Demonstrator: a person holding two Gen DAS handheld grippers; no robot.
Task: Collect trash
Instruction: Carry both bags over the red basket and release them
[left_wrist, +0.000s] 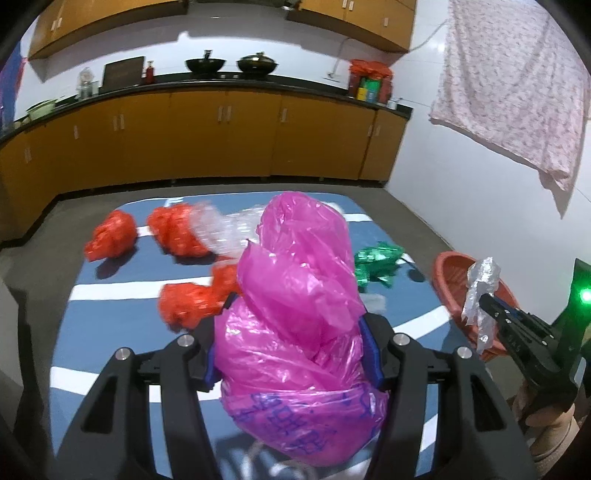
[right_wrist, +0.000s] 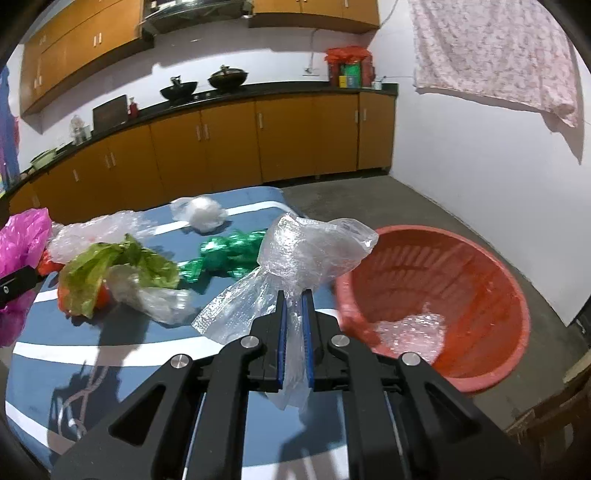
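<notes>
While both tools are loaded, the step in hand looks like the carry to the bin. Left tool (left_wrist: 293, 354): clenched around a bulky pink plastic bag (left_wrist: 295, 314) with blue printing low on it; the bundle fills the gap between the blue pads and billows above them. Right tool (right_wrist: 293, 332): pinched nearly closed on a thin clear plastic bag (right_wrist: 310, 254), which puffs out above the fingertips and trails a loose tail below them.

Beneath both lies a blue surface with white stripes (right_wrist: 122, 347); tabletop or mat on the floor, cannot tell which. Trash left on it: a crumpled olive-green bag (right_wrist: 110, 273) over something red, a clear bag just beside it, green foil wrapping (right_wrist: 225, 254) farther on, a white wad (right_wrist: 205, 214) near the far edge. From the left wrist view, three red crumpled bags (left_wrist: 110, 236) lie on the left part, with clear film next to the middle one.

Just off the right edge stands a red plastic basket (right_wrist: 509, 288), tilted toward the camera, some clear bubble film already inside. The clear bag hangs near its rim, not yet over the opening.

Beyond: orange cabinets, dark counter with two woks, a floral cloth hanging on the white wall.

Next move, as I judge it: bring the right tool over the basket mouth and let go; the left load must cross farther. Light film may cling to the pads.
</notes>
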